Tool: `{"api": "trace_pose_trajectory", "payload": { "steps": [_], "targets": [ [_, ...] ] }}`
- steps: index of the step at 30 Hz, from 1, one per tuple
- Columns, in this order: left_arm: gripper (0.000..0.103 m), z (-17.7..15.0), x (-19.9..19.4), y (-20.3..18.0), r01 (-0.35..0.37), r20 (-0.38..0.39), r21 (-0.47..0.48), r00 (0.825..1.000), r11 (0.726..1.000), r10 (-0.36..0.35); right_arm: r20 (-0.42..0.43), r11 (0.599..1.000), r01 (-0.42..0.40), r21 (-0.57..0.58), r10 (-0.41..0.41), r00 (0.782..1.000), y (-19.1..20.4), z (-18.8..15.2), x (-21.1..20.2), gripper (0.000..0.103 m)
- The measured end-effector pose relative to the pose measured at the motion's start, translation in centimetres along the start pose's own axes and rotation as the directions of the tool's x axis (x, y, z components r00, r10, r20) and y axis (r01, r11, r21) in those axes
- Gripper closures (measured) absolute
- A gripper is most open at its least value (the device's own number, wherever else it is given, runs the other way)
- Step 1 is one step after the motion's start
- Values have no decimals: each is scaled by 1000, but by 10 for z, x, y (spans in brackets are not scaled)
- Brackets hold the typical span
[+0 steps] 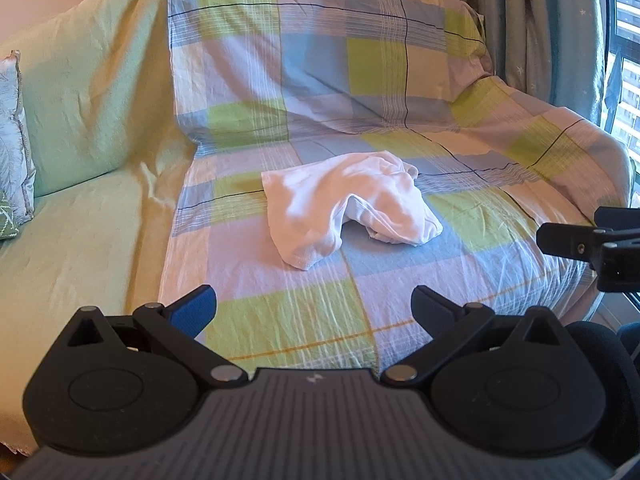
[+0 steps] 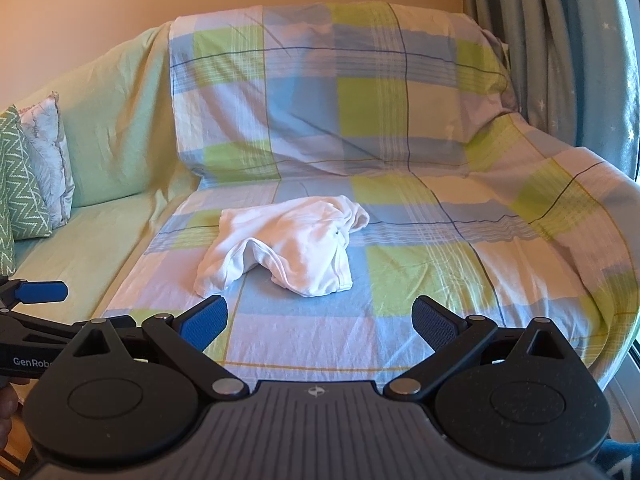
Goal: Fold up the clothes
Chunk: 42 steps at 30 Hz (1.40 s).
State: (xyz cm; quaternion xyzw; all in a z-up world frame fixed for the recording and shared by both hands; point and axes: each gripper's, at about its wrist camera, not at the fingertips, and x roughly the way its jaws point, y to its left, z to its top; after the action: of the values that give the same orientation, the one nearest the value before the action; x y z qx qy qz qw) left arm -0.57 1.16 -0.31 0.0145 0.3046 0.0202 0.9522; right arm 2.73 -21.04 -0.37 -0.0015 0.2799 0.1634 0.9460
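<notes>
A crumpled white garment (image 1: 348, 204) (image 2: 286, 246) lies bunched on the checked sheet (image 1: 480, 220) (image 2: 420, 264) that covers the sofa seat. My left gripper (image 1: 314, 302) hovers in front of it with its jaws wide apart and nothing between them. My right gripper (image 2: 320, 314) also stands open and empty, short of the garment's near edge. The right gripper's fingers (image 1: 568, 240) show at the right edge of the left wrist view. A blue-padded finger (image 2: 40, 292) of the left gripper shows at the left edge of the right wrist view.
A pale green cover (image 1: 88, 120) (image 2: 116, 128) drapes the sofa's left part. Patterned cushions (image 1: 14, 152) (image 2: 32, 184) lean at the far left. Grey-green curtains (image 1: 540, 20) (image 2: 560, 40) and a window (image 1: 628, 60) stand on the right.
</notes>
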Motion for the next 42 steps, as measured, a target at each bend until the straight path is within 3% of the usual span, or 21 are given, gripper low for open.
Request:
{"api": "trace_pose_trajectory", "payload": {
  "steps": [42],
  "targets": [
    [1,1,15,-3,-4,-36,15,999,1000,4,-41,1000,-5,8,6,999,-3,-2,13,2]
  ]
}}
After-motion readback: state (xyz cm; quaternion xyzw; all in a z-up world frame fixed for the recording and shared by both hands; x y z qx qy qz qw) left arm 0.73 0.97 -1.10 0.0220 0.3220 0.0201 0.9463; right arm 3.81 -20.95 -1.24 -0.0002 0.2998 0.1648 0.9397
